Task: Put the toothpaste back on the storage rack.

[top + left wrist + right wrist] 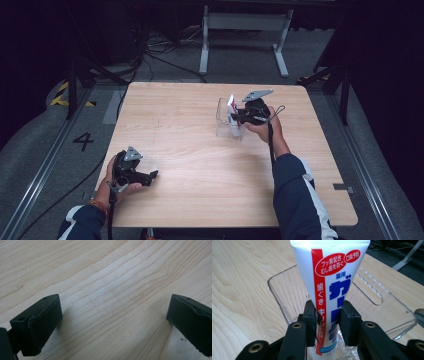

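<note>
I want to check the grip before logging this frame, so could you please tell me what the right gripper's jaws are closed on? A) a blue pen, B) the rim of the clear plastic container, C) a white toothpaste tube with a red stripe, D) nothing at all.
C: in the right gripper view the right gripper pinches the white toothpaste tube between its jaws, over the clear plastic container.

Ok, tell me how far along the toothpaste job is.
Done: the right gripper has picked up the toothpaste tube and its jaws are clamped on it. In hand: the tube hangs upright over the clear plastic bin, its lower end already inside the walls. Left: lowering it fully and letting go; whether it touches the bottom is hidden. The left gripper rests open near the table's front edge, holding nothing.
</note>
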